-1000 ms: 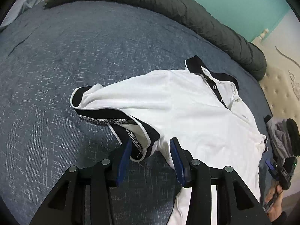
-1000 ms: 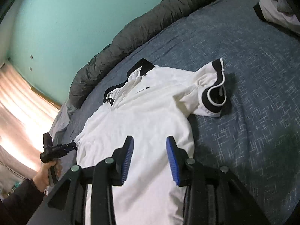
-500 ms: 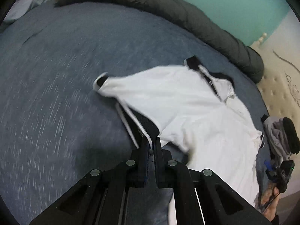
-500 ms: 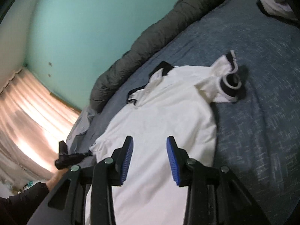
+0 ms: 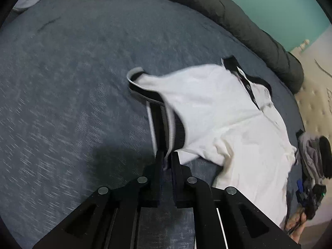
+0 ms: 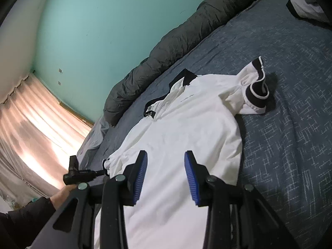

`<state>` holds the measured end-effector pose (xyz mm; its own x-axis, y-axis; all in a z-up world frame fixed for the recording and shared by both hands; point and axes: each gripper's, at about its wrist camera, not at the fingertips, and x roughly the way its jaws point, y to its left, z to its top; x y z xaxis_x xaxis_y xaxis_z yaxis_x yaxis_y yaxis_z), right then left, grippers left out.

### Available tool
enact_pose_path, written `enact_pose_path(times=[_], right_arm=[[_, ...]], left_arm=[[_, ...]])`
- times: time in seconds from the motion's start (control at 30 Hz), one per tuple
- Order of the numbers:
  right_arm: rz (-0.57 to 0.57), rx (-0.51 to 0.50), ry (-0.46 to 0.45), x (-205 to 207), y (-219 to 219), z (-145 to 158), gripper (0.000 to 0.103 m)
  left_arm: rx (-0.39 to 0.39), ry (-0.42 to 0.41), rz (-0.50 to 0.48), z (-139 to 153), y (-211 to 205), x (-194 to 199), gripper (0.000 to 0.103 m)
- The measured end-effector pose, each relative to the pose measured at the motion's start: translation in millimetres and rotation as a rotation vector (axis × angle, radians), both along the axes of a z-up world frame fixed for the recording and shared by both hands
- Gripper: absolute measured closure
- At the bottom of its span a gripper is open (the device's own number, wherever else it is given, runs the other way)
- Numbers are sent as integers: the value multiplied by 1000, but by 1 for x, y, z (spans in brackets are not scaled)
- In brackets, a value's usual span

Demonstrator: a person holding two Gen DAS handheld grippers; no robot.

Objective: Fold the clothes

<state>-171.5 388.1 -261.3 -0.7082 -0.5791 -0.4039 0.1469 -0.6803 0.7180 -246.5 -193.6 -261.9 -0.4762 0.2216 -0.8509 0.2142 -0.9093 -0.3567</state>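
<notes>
White polo shirt [image 5: 217, 112] lies lengthwise on bed [image 5: 62, 83], collar toward duvet [image 5: 238, 16]; left claw [image 5: 167, 159] clamps its sleeve cuff, right claw [image 6: 166, 166] hovers released above hem.

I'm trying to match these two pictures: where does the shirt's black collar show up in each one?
Left wrist view: the black collar sits upper right of centre, at the far end of the white shirt.
Right wrist view: the collar is just above centre, again at the shirt's far end.
Shared landmark: the dark grey rolled duvet along the teal wall, just beyond the collar.
</notes>
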Motion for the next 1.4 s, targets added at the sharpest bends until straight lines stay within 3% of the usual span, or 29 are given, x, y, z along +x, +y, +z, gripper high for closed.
enact_pose_path(times=[0.13,0.3,0.57,0.73,0.87,1.03,1.17,1.33,1.4], right_arm=[[-3,8,-3,-1,-1,-2,65],[-3,12,-1,-2,-1,-2,64],[-11,21,5,-2,2,-2,64],[-3,29,-2,-4,-1,-5,64],[-1,39,-1,-5,-3,-5,64],[-3,40,4,-4,-2,-5,64],[-3,43,6,-4,-3,-5,64],[-2,45,4,-5,-6,-5,64],[1,48,4,-5,-6,-5,64]], left_arm=[[38,41,92,11,-23,-10,95],[45,24,162,8,-44,-31,85],[41,20,176,-4,-53,-67,83],[68,11,151,-14,-54,-78,84],[99,1,132,-22,-50,-82,98],[225,75,184,-8,-61,-74,100],[410,190,298,6,-90,-63,101],[390,212,371,12,-104,-57,101],[325,176,374,7,-101,-61,101]])
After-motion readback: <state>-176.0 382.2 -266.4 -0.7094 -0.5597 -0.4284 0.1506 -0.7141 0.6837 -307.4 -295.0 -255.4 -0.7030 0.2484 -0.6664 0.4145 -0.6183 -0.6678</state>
